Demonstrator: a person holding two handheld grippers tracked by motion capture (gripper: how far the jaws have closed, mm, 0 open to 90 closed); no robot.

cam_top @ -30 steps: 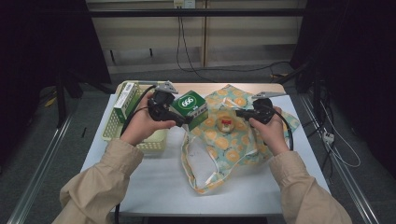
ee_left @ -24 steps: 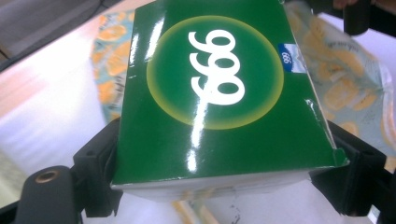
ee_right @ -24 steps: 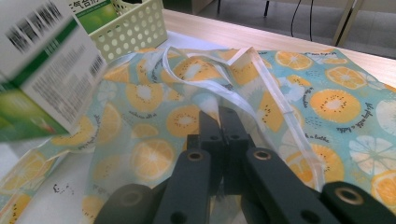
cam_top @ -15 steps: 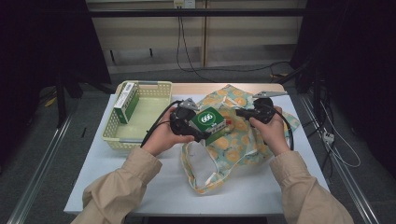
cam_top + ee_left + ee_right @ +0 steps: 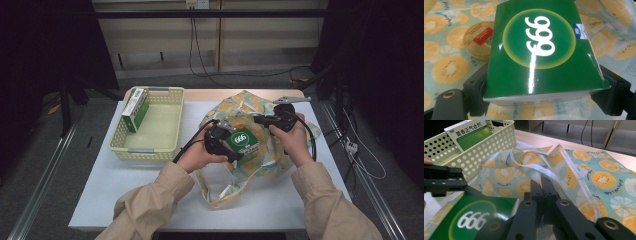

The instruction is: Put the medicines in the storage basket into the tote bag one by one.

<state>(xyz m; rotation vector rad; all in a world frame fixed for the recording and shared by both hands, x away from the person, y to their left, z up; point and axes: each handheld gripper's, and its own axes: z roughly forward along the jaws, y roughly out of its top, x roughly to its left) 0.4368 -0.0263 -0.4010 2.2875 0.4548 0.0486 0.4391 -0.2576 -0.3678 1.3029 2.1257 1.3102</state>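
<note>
Jaws of the left gripper (image 5: 227,145) clamp the green box (image 5: 541,50) over the fruit-print bag (image 5: 260,107), right gripper (image 5: 265,120) pinching its fabric

high view: dim dark surround, table (image 5: 150,190) evenly lit from above, soft shadows. white glare streak down the green box (image 5: 541,50) clamped between the left claw (image 5: 544,100) jaws. right claw (image 5: 544,195) jaws sharp, nearest linkage and box edge blurred.

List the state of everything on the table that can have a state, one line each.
Green cardboard box marked 999: clamped in the left gripper, over the bag.
Fruit-print cloth bag: lying crumpled, rim pinched by the right gripper.
Pale perforated plastic basket: upright, holding one box.
Green-and-white medicine box: leaning on the basket's wall.
</note>
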